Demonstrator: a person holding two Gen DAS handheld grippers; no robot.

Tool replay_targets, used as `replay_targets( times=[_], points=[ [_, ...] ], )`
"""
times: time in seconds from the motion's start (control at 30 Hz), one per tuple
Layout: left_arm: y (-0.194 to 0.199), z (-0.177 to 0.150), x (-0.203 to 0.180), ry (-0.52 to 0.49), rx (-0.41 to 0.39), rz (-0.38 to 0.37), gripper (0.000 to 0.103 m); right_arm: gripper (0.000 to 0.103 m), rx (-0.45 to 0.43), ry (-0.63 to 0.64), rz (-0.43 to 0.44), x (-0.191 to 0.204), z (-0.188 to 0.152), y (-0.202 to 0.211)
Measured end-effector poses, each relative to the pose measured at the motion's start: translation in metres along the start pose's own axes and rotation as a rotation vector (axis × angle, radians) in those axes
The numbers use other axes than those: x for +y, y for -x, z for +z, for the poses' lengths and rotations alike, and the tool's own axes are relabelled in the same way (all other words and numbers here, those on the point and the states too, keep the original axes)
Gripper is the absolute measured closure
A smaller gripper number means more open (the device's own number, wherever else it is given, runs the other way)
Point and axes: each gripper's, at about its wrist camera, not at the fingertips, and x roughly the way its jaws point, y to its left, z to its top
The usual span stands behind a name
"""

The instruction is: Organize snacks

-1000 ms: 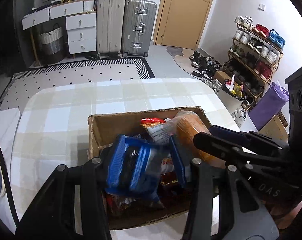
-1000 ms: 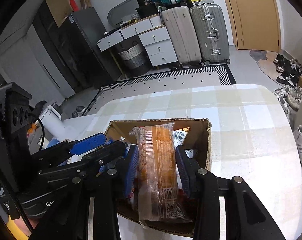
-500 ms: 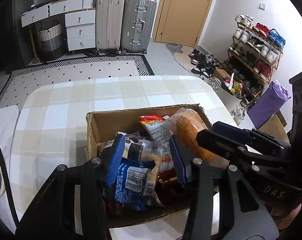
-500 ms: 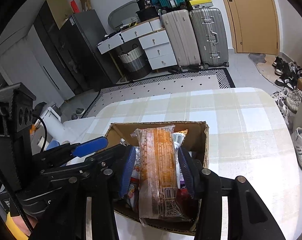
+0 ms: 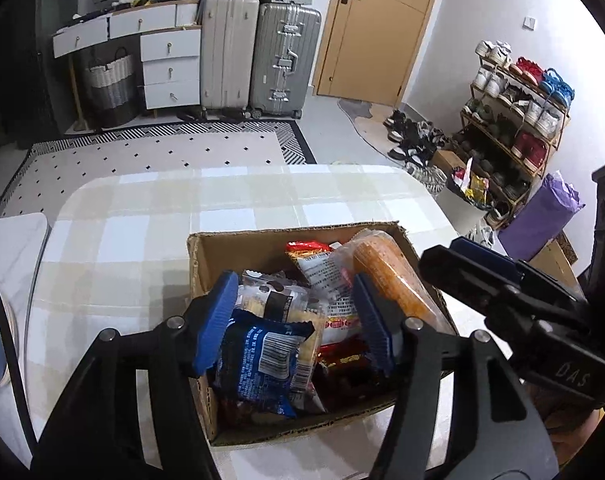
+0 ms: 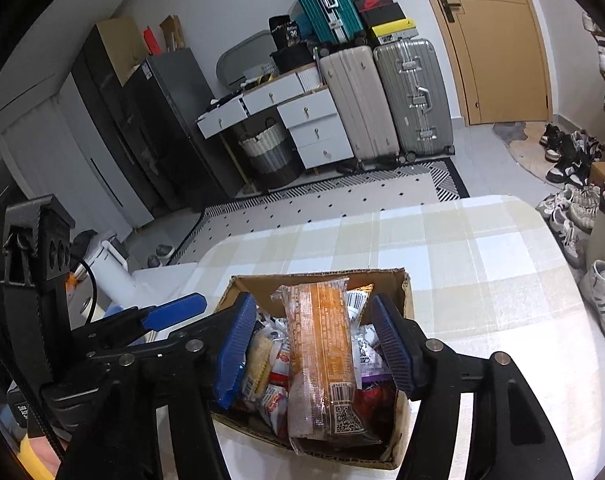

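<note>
From the left wrist, a box (image 5: 206, 248) sits on the checked surface (image 5: 142, 216). It is full of snacks. The left gripper (image 5: 296, 322) hangs over the near part of the box. Its blue fingers (image 5: 216, 320) are opening. A blue pack (image 5: 262, 360) lies between them, on top of the other snacks. The left pad is just beside the pack and the right pad is clear of it, so they do not press on it. An orange pack (image 5: 390, 276) leans at the right side of the box. The right gripper (image 5: 482, 268) shows at the right edge, beside that pack.

From the right wrist, the same box (image 6: 406, 284) lies under the right gripper (image 6: 314, 344). Its fingers (image 6: 390, 344) are opening too. The orange pack (image 6: 322, 348) stands on end between them, resting in the box. There is a gap on each side, so neither pad touches it. The left gripper (image 6: 174, 312) comes in from the left side.
</note>
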Motion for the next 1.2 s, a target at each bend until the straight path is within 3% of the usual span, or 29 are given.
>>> replay_targets(
  times=[0.37,0.63,0.87,1.07,1.13,1.2],
  points=[
    [0.043,-0.008,-0.008,-0.007,-0.063,0.001,0.045,0.038,-0.067,0.049,0.010,0.019,-0.001,0.038],
    [0.093,-0.013,-0.026,-0.027,-0.127,0.013,0.034,0.033,-0.122,0.073,0.023,0.036,-0.011,0.078],
    [0.143,-0.028,-0.037,-0.040,-0.175,0.053,0.031,0.033,-0.149,0.098,0.025,0.050,-0.033,0.110],
    [0.193,-0.060,-0.047,-0.006,-0.220,0.031,0.027,0.033,-0.212,0.151,0.007,0.066,-0.068,0.156],
    [0.212,-0.073,-0.049,0.004,-0.246,0.031,0.022,0.029,-0.226,0.152,0.015,0.070,-0.081,0.173],
    [0.231,-0.086,-0.049,0.017,-0.271,0.037,0.022,0.012,-0.247,0.157,0.000,0.073,-0.092,0.187]
  ],
)
